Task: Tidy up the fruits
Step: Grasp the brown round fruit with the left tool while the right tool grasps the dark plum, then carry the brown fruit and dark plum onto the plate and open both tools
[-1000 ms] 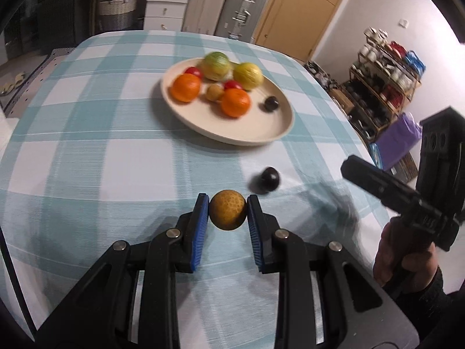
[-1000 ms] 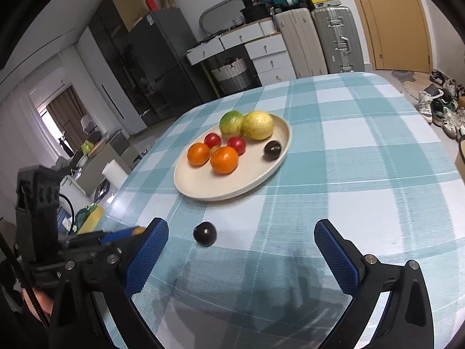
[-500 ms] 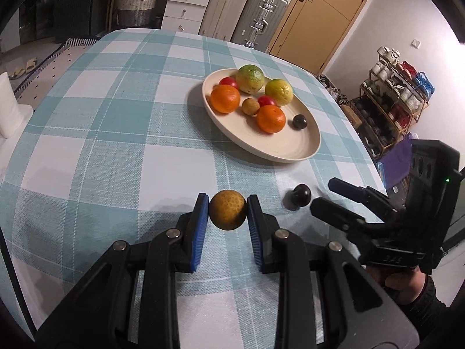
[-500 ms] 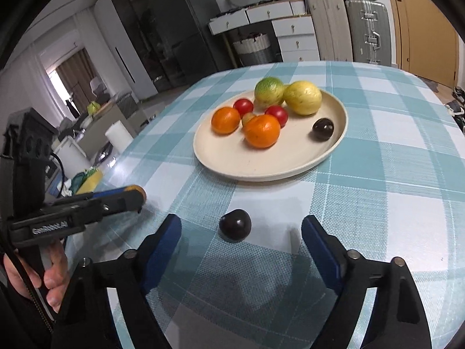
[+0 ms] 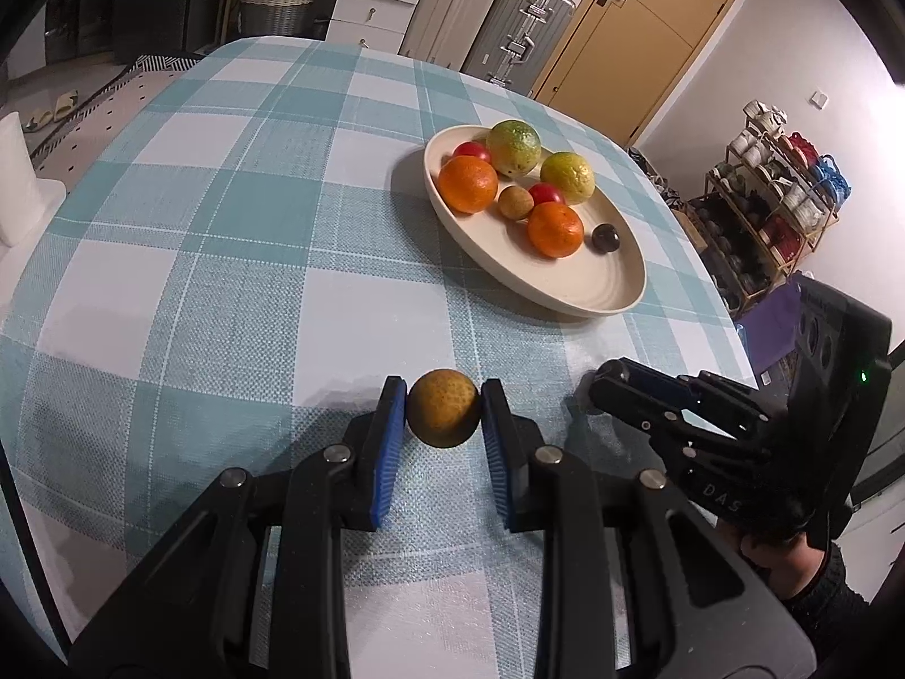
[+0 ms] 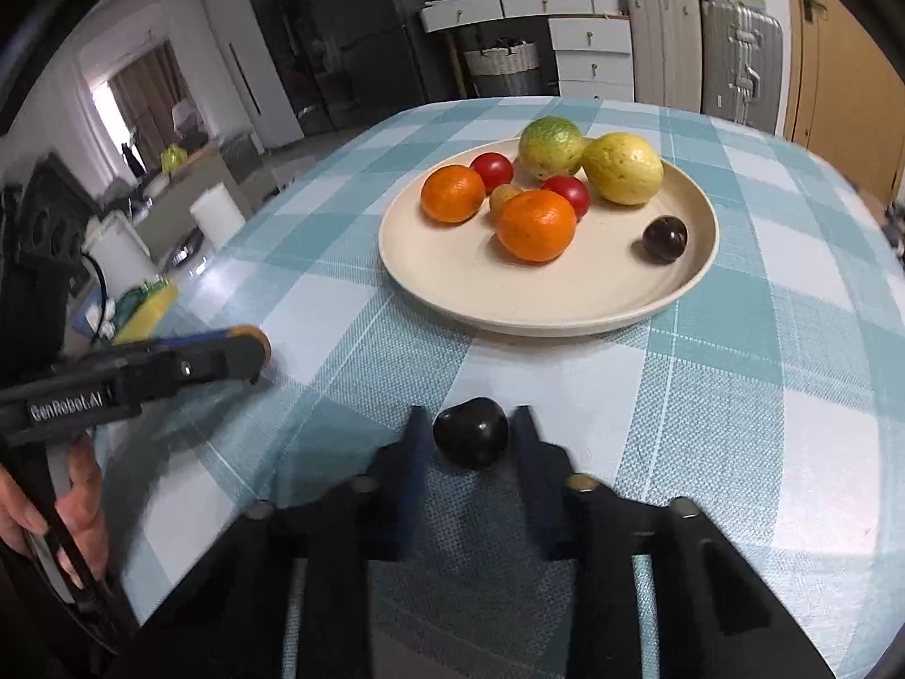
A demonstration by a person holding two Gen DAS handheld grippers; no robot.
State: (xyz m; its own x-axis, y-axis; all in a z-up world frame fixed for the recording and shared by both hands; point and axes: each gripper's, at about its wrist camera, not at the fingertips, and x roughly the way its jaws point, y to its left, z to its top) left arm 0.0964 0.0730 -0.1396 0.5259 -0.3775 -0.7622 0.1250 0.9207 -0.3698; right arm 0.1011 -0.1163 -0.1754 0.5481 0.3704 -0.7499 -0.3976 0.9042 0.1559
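Note:
My left gripper (image 5: 443, 396) is shut on a small brownish-yellow round fruit (image 5: 443, 408), held just above the checked tablecloth. In the right wrist view my right gripper (image 6: 470, 424) is closing its jaws on a dark plum-like fruit (image 6: 470, 433) that lies on the cloth, with the blurred pads right against its sides. The cream plate (image 6: 509, 294) lies beyond with two oranges, two red fruits, a green and a yellow citrus, a small tan fruit and another dark fruit (image 6: 664, 239). The left wrist view shows the right gripper (image 5: 608, 382) beside mine, hiding the plum.
The round table's cloth (image 5: 226, 260) is teal and white. Its right edge drops off next to the plate (image 5: 565, 288). Suitcases, white drawers and a door stand beyond the far edge, and a shoe rack (image 5: 775, 209) stands at the right. A hand grips each tool's handle.
The right gripper came down and forward around the dark fruit and its wide jaws closed in on it. The left gripper drifted a little, still holding its fruit.

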